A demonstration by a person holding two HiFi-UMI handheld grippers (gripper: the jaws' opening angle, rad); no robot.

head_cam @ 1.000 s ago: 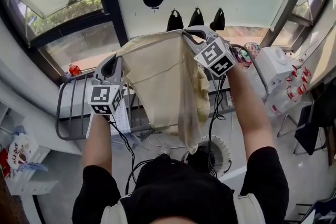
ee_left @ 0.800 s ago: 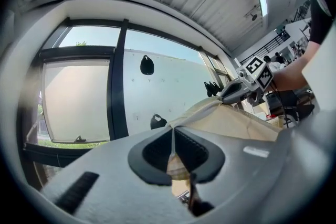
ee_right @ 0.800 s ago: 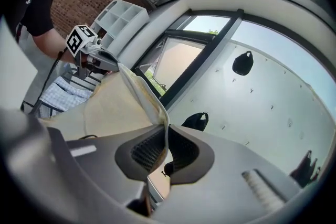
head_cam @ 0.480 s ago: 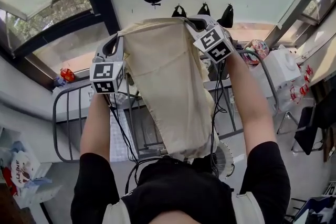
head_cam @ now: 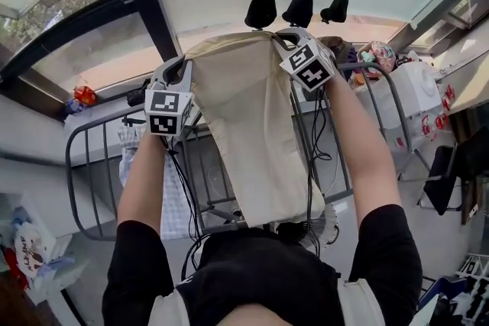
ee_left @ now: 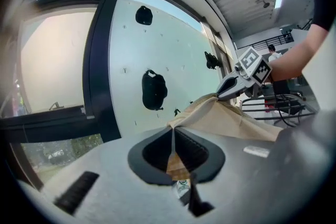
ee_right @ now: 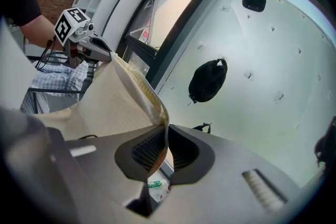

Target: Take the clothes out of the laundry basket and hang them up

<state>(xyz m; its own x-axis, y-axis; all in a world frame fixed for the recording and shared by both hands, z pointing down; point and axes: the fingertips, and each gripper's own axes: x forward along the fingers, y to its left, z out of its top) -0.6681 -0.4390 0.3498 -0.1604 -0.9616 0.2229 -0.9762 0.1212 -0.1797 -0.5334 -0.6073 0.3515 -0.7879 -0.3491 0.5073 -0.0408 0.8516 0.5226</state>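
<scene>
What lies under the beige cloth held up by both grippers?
Under the beige cloth stand the grey bars of a drying rack, with a checked cloth hanging on it to the left. The beige cloth covers the rack's middle, so anything there is hidden.

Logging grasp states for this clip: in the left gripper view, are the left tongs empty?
No: the left tongs are shut on a corner of the beige cloth, which runs out from between them.

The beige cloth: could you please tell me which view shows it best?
The head view: nearly all the beige cloth hangs spread between the left gripper and right gripper. Each gripper view shows only the corner pinched in its own jaws and the upper part running to the other gripper.
</scene>
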